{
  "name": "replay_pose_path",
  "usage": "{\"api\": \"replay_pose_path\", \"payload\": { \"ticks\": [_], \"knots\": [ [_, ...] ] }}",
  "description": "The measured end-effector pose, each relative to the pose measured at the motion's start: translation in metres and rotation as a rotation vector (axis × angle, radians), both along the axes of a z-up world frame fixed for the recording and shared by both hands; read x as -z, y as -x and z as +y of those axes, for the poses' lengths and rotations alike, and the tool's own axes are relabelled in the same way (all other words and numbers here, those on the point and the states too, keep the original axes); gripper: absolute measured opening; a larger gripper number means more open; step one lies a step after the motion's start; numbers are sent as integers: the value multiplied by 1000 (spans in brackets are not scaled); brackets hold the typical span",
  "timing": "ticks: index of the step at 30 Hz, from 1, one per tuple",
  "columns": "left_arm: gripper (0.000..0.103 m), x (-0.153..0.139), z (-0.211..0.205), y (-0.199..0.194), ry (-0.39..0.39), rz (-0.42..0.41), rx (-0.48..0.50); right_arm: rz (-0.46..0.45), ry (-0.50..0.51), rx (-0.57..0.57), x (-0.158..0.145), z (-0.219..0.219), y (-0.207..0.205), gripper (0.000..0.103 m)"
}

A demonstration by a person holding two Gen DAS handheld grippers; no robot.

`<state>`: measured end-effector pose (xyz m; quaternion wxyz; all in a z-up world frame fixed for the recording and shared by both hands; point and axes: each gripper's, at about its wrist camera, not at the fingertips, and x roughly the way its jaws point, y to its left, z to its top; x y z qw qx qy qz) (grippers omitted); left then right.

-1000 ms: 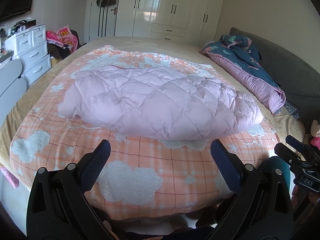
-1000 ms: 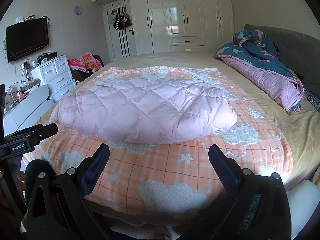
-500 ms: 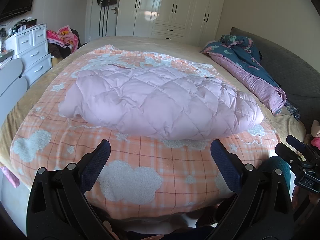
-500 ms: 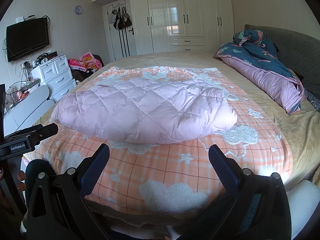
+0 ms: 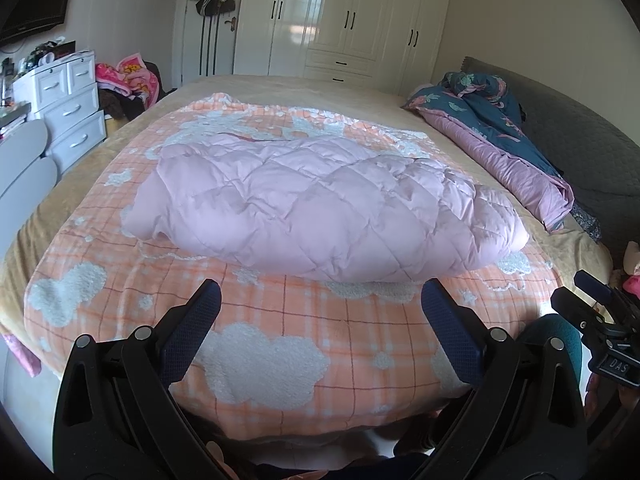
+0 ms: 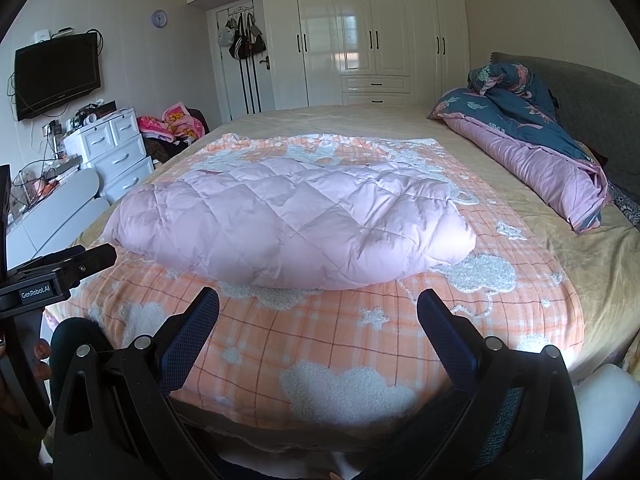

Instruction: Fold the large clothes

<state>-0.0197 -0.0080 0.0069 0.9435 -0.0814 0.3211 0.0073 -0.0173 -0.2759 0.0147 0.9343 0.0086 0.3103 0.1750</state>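
A pale pink quilted garment (image 5: 320, 204) (image 6: 288, 220) lies folded into a thick bundle across the middle of the bed, on an orange checked blanket (image 5: 280, 344) (image 6: 320, 344) with white fluffy clouds. My left gripper (image 5: 320, 300) hangs open over the blanket's near edge, short of the bundle, with nothing between its fingers. My right gripper (image 6: 318, 300) is open and empty too, equally short of the bundle. Each gripper shows at the side of the other's view.
A rumpled dark blue and purple duvet (image 5: 508, 140) (image 6: 532, 140) lies along the bed's right side by a grey headboard (image 6: 580, 92). White drawers (image 5: 64, 108) (image 6: 116, 148) and a clothes heap stand left of the bed. White wardrobes (image 6: 380, 40) line the far wall.
Nothing on the bed has moved. Both grippers stay open and hold almost still, with only a slight drift of the left wrist view.
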Motion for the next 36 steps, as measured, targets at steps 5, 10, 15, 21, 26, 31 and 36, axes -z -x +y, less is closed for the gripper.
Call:
{"api": "replay_pose_path", "payload": {
  "ticks": [5, 10, 15, 21, 26, 31, 36],
  "knots": [
    [94, -2, 1, 0, 0, -2, -3, -1, 1, -1, 0, 0, 0, 99],
    [94, -2, 1, 1, -1, -1, -3, 0, 3, -2, -2, 0, 0, 99],
    [94, -2, 1, 1, -3, -1, -3, 0, 5, -2, -2, 0, 0, 99],
    [94, -4, 3, 3, -1, 1, -2, 0, 4, -1, -2, 0, 0, 99],
    [94, -3, 3, 3, 4, 6, 7, 2, 7, -1, -4, 0, 0, 99],
    [94, 0, 2, 3, 28, 10, 39, 1, 7, 1, -4, 0, 0, 99],
    [94, 8, 0, 2, -2, 51, 19, 3, 11, 16, -3, -6, 1, 99]
  ]
}}
